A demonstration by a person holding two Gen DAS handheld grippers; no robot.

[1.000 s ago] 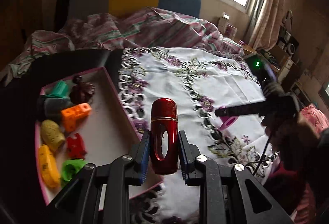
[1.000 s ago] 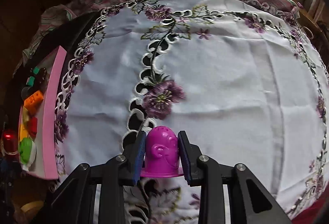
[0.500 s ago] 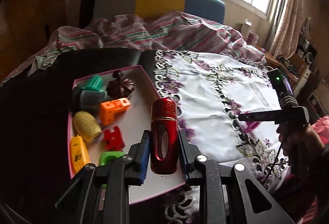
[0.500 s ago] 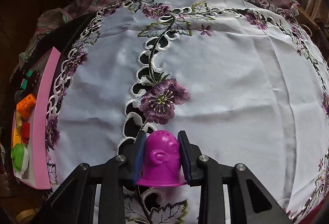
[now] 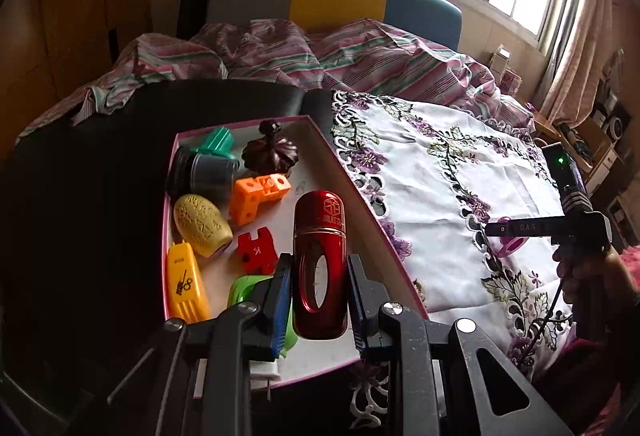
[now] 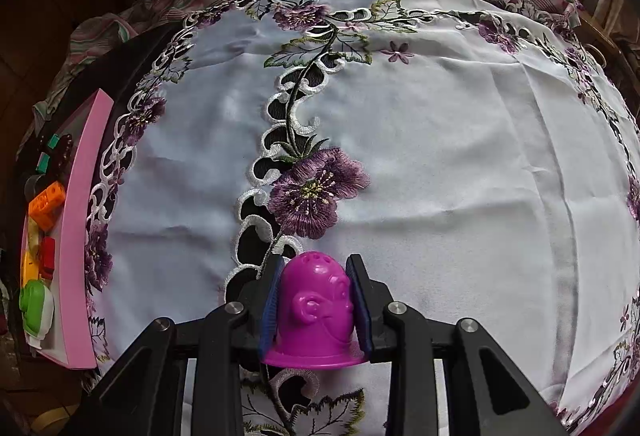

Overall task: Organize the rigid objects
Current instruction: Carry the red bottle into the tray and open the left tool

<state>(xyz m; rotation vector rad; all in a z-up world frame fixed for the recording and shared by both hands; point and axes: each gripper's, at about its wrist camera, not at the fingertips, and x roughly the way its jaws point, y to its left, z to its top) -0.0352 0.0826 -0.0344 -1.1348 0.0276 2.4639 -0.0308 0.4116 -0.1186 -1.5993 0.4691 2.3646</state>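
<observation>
My left gripper (image 5: 319, 284) is shut on a dark red metal cylinder (image 5: 320, 264) with an oval cutout, held upright over the pink-rimmed tray (image 5: 384, 232). The tray holds an orange block (image 5: 258, 195), a yellow egg shape (image 5: 202, 226), a red piece (image 5: 256, 252), a yellow bar (image 5: 186, 288), a green piece (image 5: 244, 288), a grey cylinder (image 5: 208, 173) and a dark brown lid (image 5: 272, 153). My right gripper (image 6: 316, 300) is shut on a magenta bell-shaped toy (image 6: 316, 312), held just above the embroidered white cloth (image 6: 440, 139). The right gripper also shows in the left wrist view (image 5: 516, 238).
The tray (image 6: 78, 228) sits at the cloth's left edge on a dark surface (image 5: 92, 195). A striped quilt (image 5: 320, 55) lies bunched behind the table. A person's hand (image 5: 588, 272) holds the right gripper's handle. Shelves with clutter (image 5: 600, 139) stand at the far right.
My left gripper has moved left with the red cylinder, from the tray's right rim to over its inside. My right gripper has lifted the magenta toy and advanced slightly over the cloth.
</observation>
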